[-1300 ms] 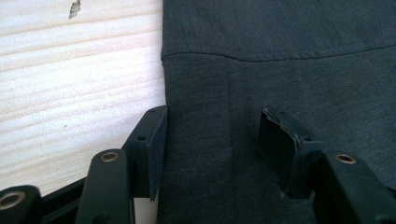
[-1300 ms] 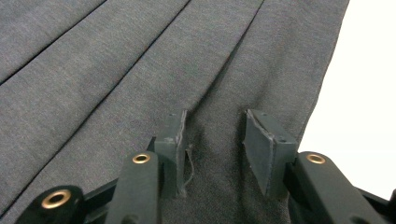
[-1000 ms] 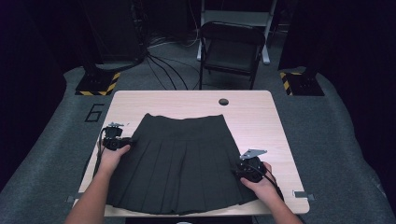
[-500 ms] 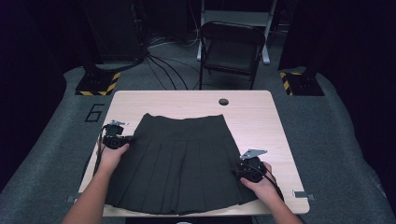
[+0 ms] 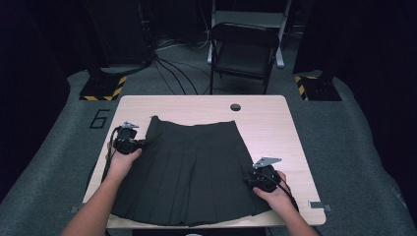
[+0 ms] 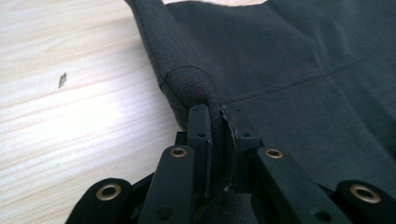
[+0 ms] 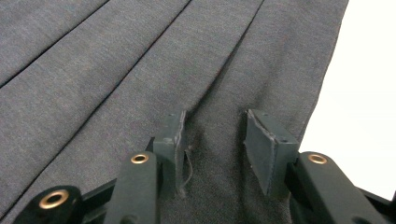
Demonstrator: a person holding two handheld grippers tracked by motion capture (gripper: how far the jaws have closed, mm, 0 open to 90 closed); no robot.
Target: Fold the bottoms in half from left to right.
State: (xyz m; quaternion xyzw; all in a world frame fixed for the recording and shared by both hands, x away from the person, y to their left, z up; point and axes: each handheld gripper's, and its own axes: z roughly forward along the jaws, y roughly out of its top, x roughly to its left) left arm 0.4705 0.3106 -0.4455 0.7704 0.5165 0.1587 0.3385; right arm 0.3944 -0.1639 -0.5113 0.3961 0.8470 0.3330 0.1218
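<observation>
On the pale wooden table (image 5: 275,118), a dark skirt (image 5: 196,172)

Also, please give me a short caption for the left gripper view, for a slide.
Left claw pinching the folded edge of a dark pleated skirt on a light wooden table.

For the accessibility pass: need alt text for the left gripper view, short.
The left gripper has just closed its two black jaws on the folded edge of a dark skirt, the cloth bunched into a rounded ridge just past the jaws. Pale wooden table shows beside the skirt.
</observation>
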